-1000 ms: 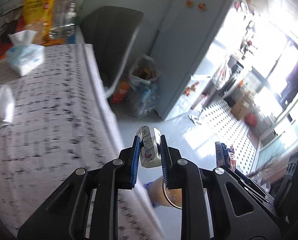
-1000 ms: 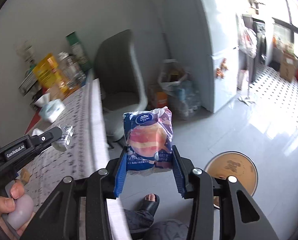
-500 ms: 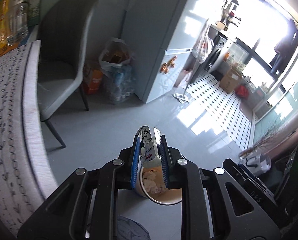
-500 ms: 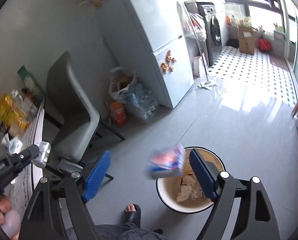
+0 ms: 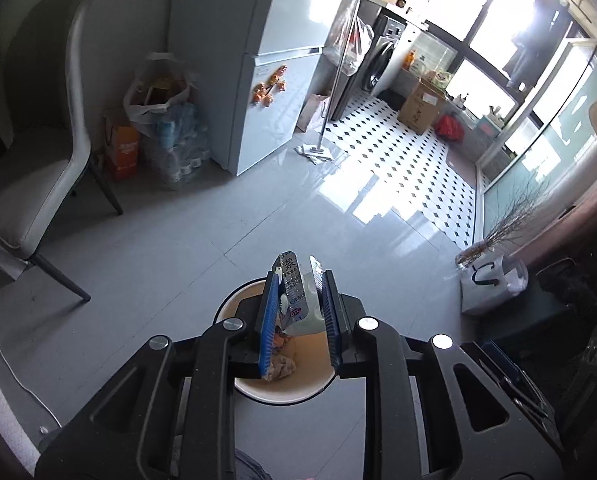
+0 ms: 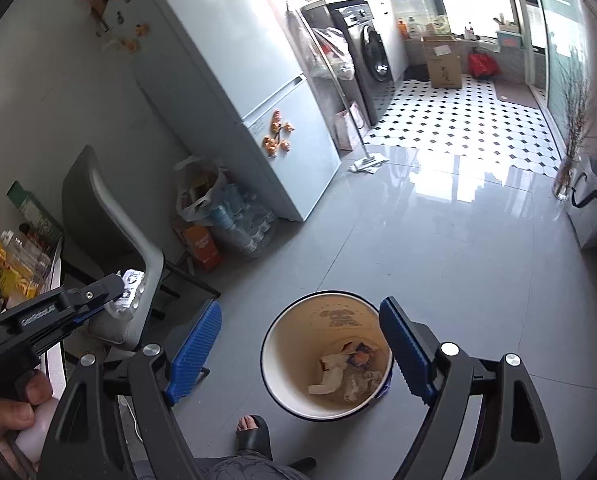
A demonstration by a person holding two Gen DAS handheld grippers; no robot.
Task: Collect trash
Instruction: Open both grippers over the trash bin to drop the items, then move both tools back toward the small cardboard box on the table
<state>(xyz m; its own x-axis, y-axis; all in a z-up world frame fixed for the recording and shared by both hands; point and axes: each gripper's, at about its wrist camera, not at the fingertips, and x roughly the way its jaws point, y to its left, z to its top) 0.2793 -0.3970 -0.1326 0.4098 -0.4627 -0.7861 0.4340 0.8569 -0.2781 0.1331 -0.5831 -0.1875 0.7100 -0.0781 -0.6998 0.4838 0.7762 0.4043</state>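
Observation:
My left gripper (image 5: 298, 280) is shut on a small silver and white wrapper (image 5: 294, 296) and holds it above the round bin (image 5: 282, 390) on the floor. In the right wrist view the left gripper (image 6: 132, 292) and its wrapper (image 6: 129, 294) show at the left. My right gripper (image 6: 300, 340) is open and empty above the bin (image 6: 274, 376). Crumpled tissues and the blue snack packet (image 6: 360, 358) lie on the bin's bottom.
A grey chair (image 5: 38, 160) stands left by the table edge (image 6: 54, 320). A fridge (image 6: 234, 80), a bag of bottles (image 6: 226, 216) and an orange carton (image 6: 202, 246) stand behind. A person's sandalled foot (image 6: 252, 430) is near the bin. A white bag (image 5: 490, 284) sits right.
My right gripper opened and the blue snack packet fell into the bin. Both grippers swung from the table to over the bin; the left still holds its wrapper.

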